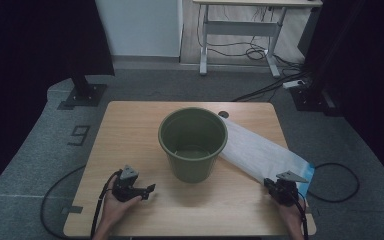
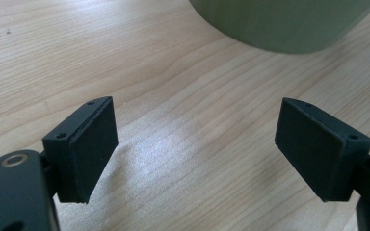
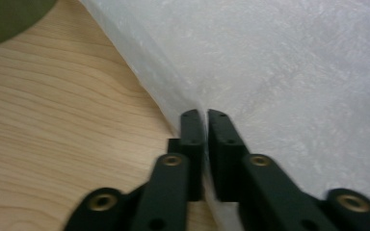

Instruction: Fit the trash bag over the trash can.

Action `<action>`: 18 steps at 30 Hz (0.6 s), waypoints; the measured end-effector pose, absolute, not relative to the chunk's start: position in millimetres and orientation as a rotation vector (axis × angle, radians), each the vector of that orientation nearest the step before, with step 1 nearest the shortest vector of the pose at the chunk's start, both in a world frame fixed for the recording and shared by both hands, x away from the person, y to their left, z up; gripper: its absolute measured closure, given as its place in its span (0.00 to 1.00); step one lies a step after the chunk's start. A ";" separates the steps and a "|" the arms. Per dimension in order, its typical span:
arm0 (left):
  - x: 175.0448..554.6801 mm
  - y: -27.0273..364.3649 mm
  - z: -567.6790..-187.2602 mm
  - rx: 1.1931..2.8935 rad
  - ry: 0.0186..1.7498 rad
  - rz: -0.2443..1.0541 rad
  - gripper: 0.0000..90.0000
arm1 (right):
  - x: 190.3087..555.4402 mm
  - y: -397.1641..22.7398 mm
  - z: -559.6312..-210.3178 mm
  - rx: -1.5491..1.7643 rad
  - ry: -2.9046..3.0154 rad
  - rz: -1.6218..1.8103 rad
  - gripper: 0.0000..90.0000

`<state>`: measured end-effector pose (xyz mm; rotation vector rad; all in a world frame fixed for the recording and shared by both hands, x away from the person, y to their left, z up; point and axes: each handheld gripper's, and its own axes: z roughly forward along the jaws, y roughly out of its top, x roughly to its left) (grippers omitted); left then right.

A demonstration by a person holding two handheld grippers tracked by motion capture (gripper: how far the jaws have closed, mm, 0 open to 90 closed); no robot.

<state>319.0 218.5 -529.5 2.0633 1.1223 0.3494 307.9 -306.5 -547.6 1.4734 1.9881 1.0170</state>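
A green plastic bucket (image 1: pixel 192 142) stands upright and empty at the middle of the wooden table (image 1: pixel 130 130). A white plastic bag (image 1: pixel 260 152) lies flat from behind the bucket to the table's right front corner. My right gripper (image 1: pixel 271 185) sits at the bag's near end. In the right gripper view its jaws (image 3: pixel 204 115) are nearly together, with the bag's (image 3: pixel 294 72) edge pinched between them. My left gripper (image 1: pixel 149 192) rests low at the front left of the bucket. It is open (image 2: pixel 195 144) over bare wood, with the bucket's wall (image 2: pixel 279 24) ahead.
The bag has a blue strip (image 1: pixel 307 175) at the table's right edge. A cable hole (image 1: pixel 223 114) lies behind the bucket. Cables trail off the table to the floor on both sides. A desk frame (image 1: pixel 240 30) stands far behind.
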 end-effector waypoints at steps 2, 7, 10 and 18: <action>320.2 219.1 -529.2 2.049 1.125 0.345 0.16 | 307.2 -303.1 -546.3 1.461 1.980 1.020 0.74; 321.0 218.2 -529.7 2.057 1.126 0.346 0.17 | 316.5 -276.7 -533.8 1.375 1.984 1.067 0.56; 320.4 217.8 -528.7 2.049 1.125 0.345 0.17 | 332.4 -260.4 -526.3 1.340 2.009 1.128 0.52; 315.3 221.3 -525.4 2.032 1.146 0.380 0.17 | 381.8 -213.3 -525.9 1.214 2.136 1.109 0.55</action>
